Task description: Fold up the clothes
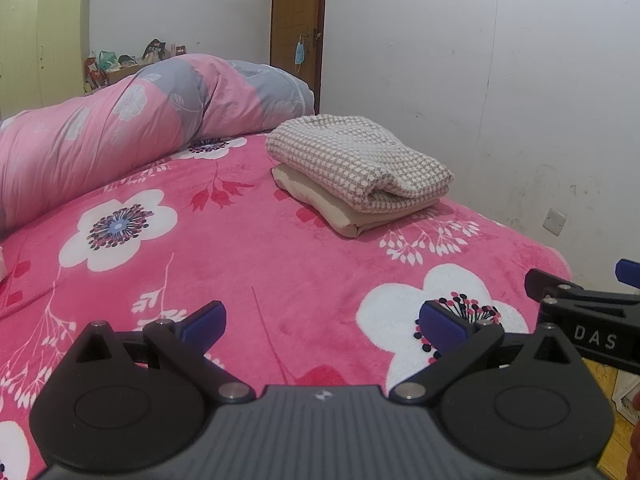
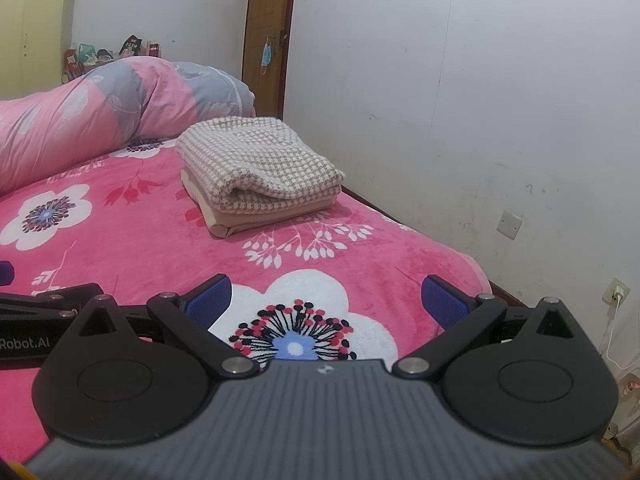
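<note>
Both claws hang spread wide over the near end of the bed, holding nothing: the left claw and the right claw sit side by side, close together. Ahead of them and somewhat toward the wall lie the clothes, a checked knit top folded and stacked on a folded beige garment. No unfolded piece shows within reach, so the folding looks done, or the next item lies out of view.

The risk from here, as I judge it, is to the stack: the knit sits with a loose rolled edge facing the claws, and a careless reach or a tug on the plush blanket beneath could slide it off the beige piece or open the fold. The two claws could also knock each other.

Readable writing: "DAS" on the right claw's side in the left view, and "Robot.AI" on the left claw's side in the right view.
</note>
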Demonstrator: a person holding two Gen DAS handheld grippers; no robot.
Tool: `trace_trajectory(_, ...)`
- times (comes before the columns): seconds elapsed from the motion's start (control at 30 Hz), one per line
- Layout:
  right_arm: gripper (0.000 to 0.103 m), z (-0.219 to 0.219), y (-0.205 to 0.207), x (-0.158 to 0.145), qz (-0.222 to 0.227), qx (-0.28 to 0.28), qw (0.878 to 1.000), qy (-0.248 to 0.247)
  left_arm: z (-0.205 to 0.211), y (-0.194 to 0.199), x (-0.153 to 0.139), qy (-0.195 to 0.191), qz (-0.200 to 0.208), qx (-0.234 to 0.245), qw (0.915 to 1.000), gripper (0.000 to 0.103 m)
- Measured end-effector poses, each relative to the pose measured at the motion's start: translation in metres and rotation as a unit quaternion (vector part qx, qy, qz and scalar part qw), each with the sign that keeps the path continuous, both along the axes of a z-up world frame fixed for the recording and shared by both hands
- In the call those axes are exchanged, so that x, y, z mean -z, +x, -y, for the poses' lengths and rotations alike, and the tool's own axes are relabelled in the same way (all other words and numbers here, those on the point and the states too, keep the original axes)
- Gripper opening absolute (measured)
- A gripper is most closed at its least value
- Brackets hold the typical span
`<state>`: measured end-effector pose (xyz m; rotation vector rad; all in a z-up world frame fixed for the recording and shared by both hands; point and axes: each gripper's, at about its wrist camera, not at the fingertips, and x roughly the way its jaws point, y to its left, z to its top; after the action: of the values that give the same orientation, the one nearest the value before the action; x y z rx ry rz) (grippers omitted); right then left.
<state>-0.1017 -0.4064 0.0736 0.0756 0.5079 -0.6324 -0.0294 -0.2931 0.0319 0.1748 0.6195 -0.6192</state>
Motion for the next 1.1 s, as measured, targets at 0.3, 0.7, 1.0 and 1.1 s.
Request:
trace_trajectory(0.3, 0.102, -0.0015, 0.0005, -0.0013, 0.000, -0.002, 1.000, -0.003, -0.0011, -0.0002, -0.0002, 0.002, 0.001, -0.002, 1.0000, 0.103)
trace_trajectory(0.7, 0.102, -0.0033, 0.0027, -0.0019, 0.000, -0.004, 1.000, -0.004, 0.0006, -0.0001, -0.0010, 0.003, 0.002, -0.003, 1.0000, 0.103)
trace_trajectory(1.0, 0.102, -0.0053, 0.0036, -0.0023, -0.001, -0.006, 1.000, -0.005, -0.0013, 0.0021, -0.0017, 0.003, 0.001, -0.004, 1.0000, 0.103)
trace_trajectory(1.1, 0.102, -0.0066, 0.0035, -0.0023, -0.001, -0.007, 1.000, -0.006, -0.0024, 0.0028, -0.0015, 0.003, 0.000, -0.005, 1.0000, 0.103)
